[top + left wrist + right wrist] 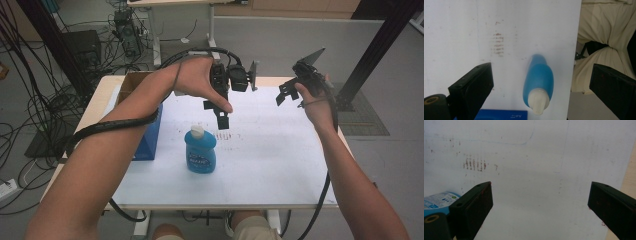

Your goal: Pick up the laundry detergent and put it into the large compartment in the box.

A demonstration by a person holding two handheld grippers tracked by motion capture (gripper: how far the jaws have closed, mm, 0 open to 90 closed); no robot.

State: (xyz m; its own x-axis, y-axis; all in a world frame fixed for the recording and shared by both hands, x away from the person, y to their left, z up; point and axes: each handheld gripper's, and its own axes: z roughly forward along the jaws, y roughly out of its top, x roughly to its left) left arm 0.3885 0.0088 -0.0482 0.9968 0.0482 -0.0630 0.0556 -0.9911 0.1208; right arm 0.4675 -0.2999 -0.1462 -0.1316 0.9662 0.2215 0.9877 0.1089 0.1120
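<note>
the blue bottle (200, 151) stands upright near the table's (280, 165) front edge. both left tongs (218, 114) and right tongs (289, 96) hang spread, empty. it looks smooth, slippery, top-heavy; grip mid-body.

A white-topped table (280, 165) bears a blue bottle (200, 151) and blue box (149, 137).

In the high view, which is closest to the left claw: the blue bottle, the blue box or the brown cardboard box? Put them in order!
From the left claw:
1. Blue bottle, standing just below it, mid-table.
2. Blue box, farther left, beside the forearm.
3. Brown cardboard box, far-left table corner.
</note>
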